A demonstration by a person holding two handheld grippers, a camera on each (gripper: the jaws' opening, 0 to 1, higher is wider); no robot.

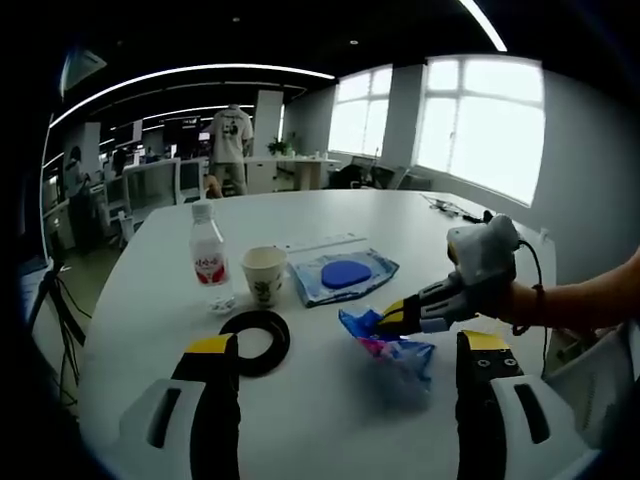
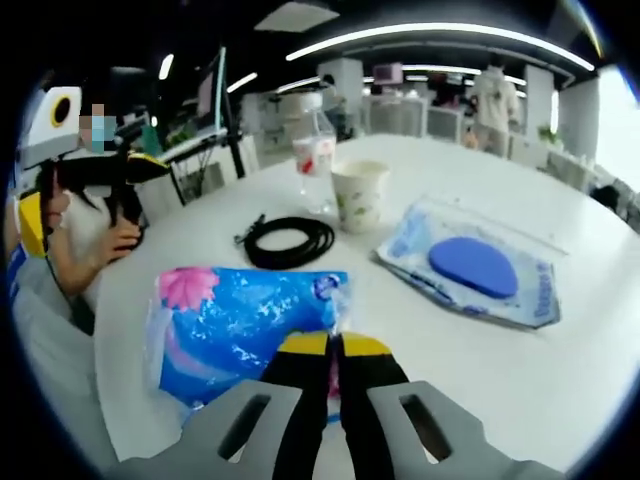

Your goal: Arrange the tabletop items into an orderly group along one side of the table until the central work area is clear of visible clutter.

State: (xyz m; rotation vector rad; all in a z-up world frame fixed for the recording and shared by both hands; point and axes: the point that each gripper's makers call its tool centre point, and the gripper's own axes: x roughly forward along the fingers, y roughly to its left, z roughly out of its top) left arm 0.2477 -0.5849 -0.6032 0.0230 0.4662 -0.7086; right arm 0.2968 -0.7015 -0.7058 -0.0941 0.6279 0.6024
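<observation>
Blue packet [image 2: 240, 335] pinched by right tool [image 2: 335, 347] (arm outstretched) | left tool [image 1: 350, 352] agape

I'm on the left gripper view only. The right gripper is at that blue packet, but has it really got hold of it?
Observer: Yes. In the right gripper view, the right gripper has its jaws shut on the near edge of the blue packet.
Operator: Good. From here the black cable looks like a closed ring. Is it?
Observer: Not quite. In the right gripper view, the black cable coil has a loose tail with a plug sticking out on that view's left.
</observation>
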